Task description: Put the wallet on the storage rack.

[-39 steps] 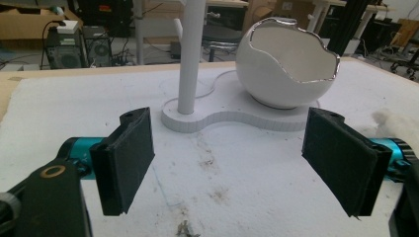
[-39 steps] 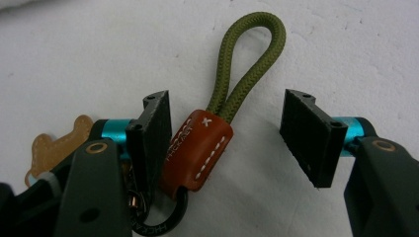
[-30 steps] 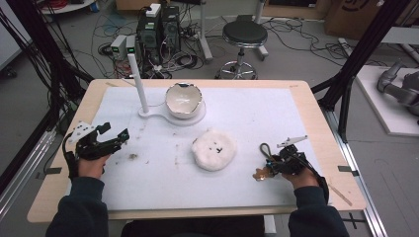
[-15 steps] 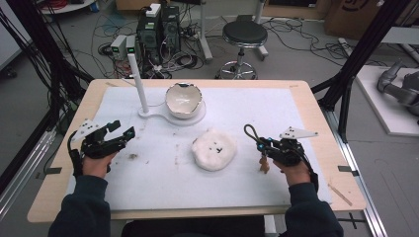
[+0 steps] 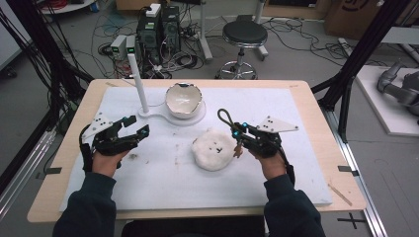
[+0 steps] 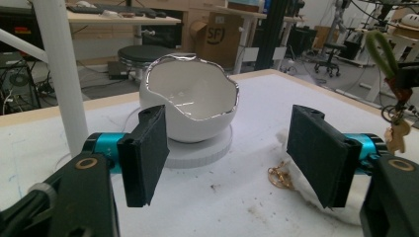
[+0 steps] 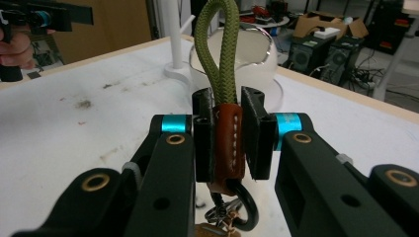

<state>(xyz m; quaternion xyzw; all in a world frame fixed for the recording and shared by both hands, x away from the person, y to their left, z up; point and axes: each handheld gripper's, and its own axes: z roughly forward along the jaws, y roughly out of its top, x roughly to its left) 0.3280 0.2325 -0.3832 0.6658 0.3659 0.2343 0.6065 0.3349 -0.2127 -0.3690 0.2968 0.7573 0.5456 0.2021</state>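
My right gripper (image 5: 237, 134) is shut on the brown leather sleeve (image 7: 228, 138) of a keychain. Its olive rope loop (image 7: 220, 54) stands up above the jaws. A metal ring and a small tan charm (image 5: 237, 149) hang below them, over the right edge of a white fluffy pad (image 5: 213, 148). My left gripper (image 5: 138, 126) is open and holds nothing, left of the pad. In the left gripper view its jaws (image 6: 227, 153) frame a white eggshell-shaped bowl (image 6: 190, 106), and the keychain (image 6: 390, 54) hangs at the far right.
The bowl (image 5: 184, 100) sits on a white base (image 5: 195, 118) with an upright white post (image 5: 138, 84) at the back of the white mat (image 5: 163, 182). A small gold clasp (image 6: 279, 176) lies on the mat by the pad. Dark specks dot the mat.
My right gripper has lifted the keychain off the mat and carried it left and forward to the pad's edge. The left gripper has moved a little right and forward.
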